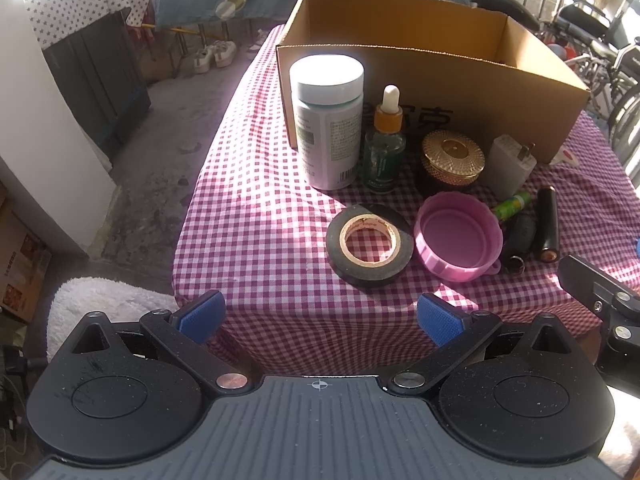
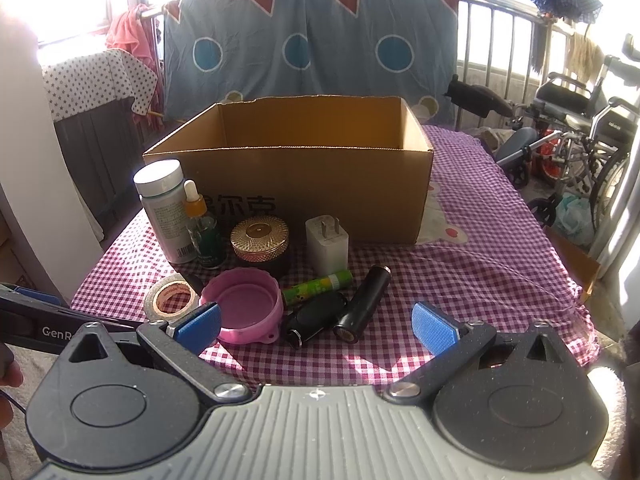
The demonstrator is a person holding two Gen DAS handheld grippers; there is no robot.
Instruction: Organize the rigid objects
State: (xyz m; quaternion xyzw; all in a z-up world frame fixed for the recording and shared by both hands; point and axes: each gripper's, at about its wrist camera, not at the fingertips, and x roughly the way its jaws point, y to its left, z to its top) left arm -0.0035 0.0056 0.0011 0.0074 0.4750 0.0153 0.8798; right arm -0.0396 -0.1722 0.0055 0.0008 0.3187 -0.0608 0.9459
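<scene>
An open cardboard box stands at the back of the checked table. In front of it stand a white bottle, a dropper bottle, a gold-lidded jar and a white charger. Nearer lie a black tape roll, a pink lid, a green tube, a black fob and a black cylinder. My left gripper and right gripper are open and empty, before the table's near edge.
A wheelchair and railing stand to the right of the table. A blue cloth hangs behind the box. A dark cabinet stands on the floor at left. The right gripper's body shows at the left wrist view's right edge.
</scene>
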